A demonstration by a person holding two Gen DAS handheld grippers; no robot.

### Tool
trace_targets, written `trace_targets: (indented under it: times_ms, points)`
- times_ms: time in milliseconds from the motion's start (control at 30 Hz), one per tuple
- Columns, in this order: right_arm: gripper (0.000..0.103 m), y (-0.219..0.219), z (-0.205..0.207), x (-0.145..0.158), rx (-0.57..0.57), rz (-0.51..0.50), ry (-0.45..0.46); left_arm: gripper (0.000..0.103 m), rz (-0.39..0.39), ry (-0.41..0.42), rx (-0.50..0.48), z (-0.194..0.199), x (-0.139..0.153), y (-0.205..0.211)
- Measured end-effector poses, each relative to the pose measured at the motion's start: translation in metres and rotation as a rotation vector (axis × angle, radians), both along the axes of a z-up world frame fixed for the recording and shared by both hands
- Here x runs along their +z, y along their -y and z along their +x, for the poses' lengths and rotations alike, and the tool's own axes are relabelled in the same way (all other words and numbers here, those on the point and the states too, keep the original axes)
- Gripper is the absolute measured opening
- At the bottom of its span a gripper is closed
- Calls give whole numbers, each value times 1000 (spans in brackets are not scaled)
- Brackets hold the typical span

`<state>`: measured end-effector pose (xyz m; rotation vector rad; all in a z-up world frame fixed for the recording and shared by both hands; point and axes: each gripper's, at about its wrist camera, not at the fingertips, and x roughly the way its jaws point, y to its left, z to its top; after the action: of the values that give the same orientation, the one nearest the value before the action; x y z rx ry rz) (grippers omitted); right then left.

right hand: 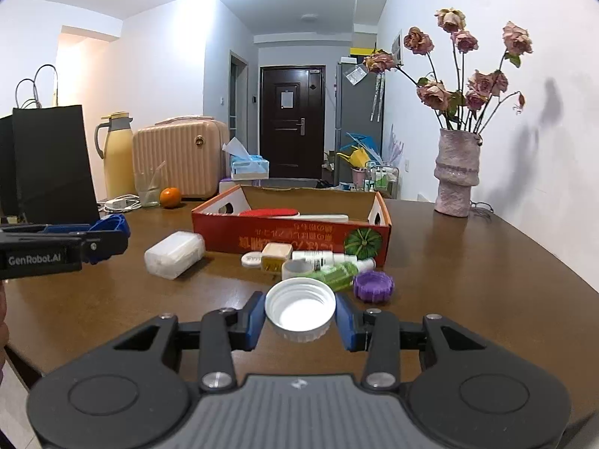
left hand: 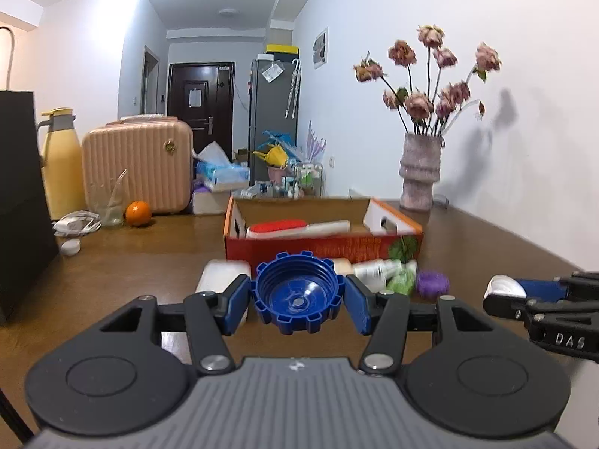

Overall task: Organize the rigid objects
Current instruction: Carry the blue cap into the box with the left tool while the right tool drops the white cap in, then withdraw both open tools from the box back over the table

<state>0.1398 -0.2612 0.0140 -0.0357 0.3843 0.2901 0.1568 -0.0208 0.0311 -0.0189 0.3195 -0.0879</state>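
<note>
1. Two grippers, both loaded. Left gripper is clamped on a blue ribbed cap, open side facing the camera, held above the brown table.
2. Right gripper is clamped on a white ribbed cap, open side up, blue pads touching both its sides, near edge of table.
3. Left gripper with the blue cap also shows at far left of the right wrist view; right gripper with the white cap at far right of the left wrist view.
4. Red cardboard box sits mid-table, farther than both grippers, top open; inside lies a long white item with a red pad.
5. Just in front of the box: a cluster of small things, white spray bottle, green bottle, tape roll, small yellow-and-cream jar, flat white lid.
6. Purple ribbed cap on the table, right of the cluster, just beside the green bottle.
7. White plastic box left of the cluster, near the red box's left corner.
8. Far right: pink vase with dried roses against the wall.
9. Far left: orange, yellow thermos, pink suitcase, black paper bag.
</note>
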Motion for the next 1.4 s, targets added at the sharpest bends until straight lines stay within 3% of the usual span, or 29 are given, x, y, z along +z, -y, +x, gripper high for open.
trace_targets:
  times_ms: [133, 300, 400, 500, 567, 633, 800, 867, 933, 1000, 1200, 1400]
  points:
    - [39, 3, 50, 19, 31, 8, 20, 56, -5, 32, -16, 62, 30, -9]
    - [39, 1, 156, 47, 83, 1, 4, 56, -5, -46, -4, 189, 47, -23]
    - [39, -4, 241, 55, 66, -30, -48, 56, 8, -147, 13, 279, 43, -32]
    - [39, -19, 326, 45, 13, -115, -102, 56, 70, -259, 17, 364, 27, -35]
    - [39, -35, 377, 31, 0, -196, -158, 56, 84, -354, 69, 406, 10, -37]
    - [39, -46, 418, 17, -21, -250, -214, 56, 73, -417, 54, 434, -4, -38]
    - [39, -59, 482, -8, -53, -314, -335, 57, 111, -440, 53, 455, -27, -33]
    - [44, -62, 489, -15, -67, -329, -337, 57, 142, -449, 54, 457, -33, -30]
    - [58, -65, 489, -19, -72, -340, -332, 58, 146, -451, 55, 457, -31, -29]
    - [58, -64, 487, -19, -80, -337, -319, 62, 137, -459, 46, 453, -28, -28]
    - [58, -53, 470, 11, -74, -307, -299, 70, 129, -423, 47, 427, 12, -30]
    - [69, -42, 430, 63, -58, -299, -255, 83, 124, -338, 51, 385, 75, -32]
